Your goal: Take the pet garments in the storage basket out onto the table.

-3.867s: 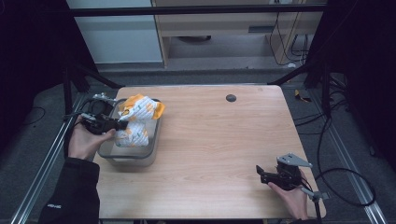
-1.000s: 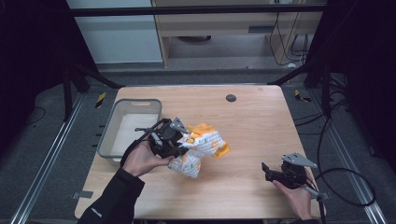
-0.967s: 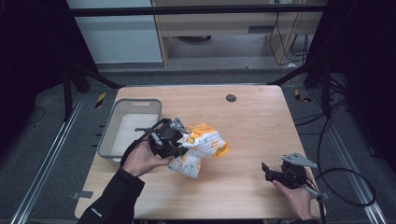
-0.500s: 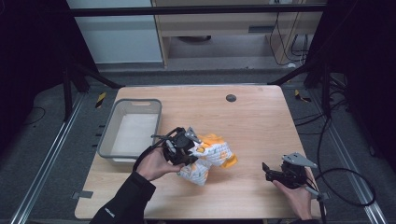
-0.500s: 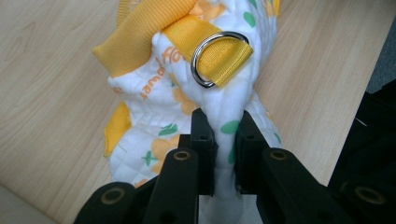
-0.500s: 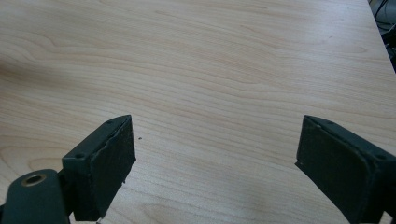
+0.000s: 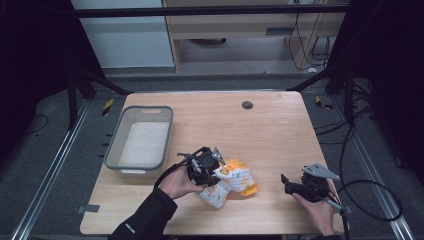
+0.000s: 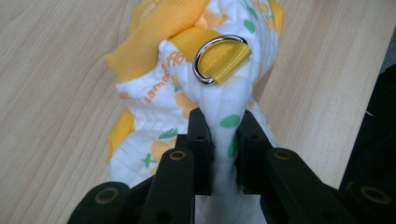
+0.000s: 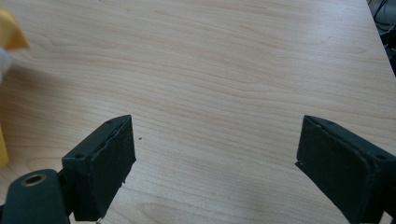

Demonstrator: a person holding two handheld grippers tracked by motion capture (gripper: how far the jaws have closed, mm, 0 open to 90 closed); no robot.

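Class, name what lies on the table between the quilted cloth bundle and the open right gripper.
Nothing: in the high view, bare wood separates the cloth bundle from the right gripper.

Quilted bag lies on table, right of tray.

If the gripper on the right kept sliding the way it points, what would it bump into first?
Probably the quilted cloth that the left gripper holds. The right gripper, jaws open, points left across bare table toward it. Its own view shows mostly free wood ahead, the cloth at the left edge, so it might just miss.
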